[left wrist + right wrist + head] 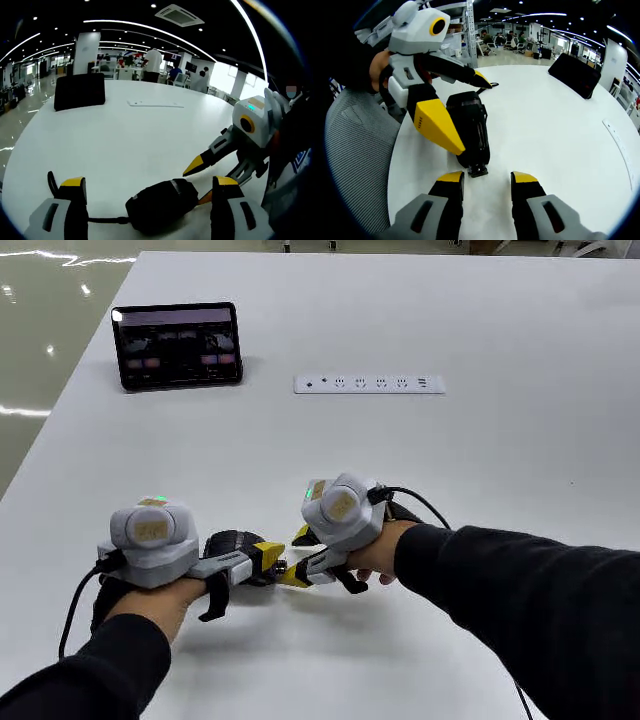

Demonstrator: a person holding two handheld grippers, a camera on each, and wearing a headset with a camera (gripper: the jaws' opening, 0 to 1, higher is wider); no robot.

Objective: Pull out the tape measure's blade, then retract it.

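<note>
A black tape measure (232,545) lies on the white table (420,460) between both grippers. In the left gripper view it (161,204) sits between my left gripper's (149,182) yellow-tipped jaws with small gaps on both sides, so that gripper reads open around it. A black wrist strap trails from it toward the left jaw. My right gripper (487,177) is open, and the blade's metal end tab (477,171) lies just ahead of its tips. The two grippers (262,550) (296,556) meet tip to tip at the case.
A dark tablet (178,343) stands propped at the far left of the table and a white power strip (369,384) lies beyond the grippers. The table's left edge borders a glossy floor. A grey mesh chair (355,150) is close behind the left hand.
</note>
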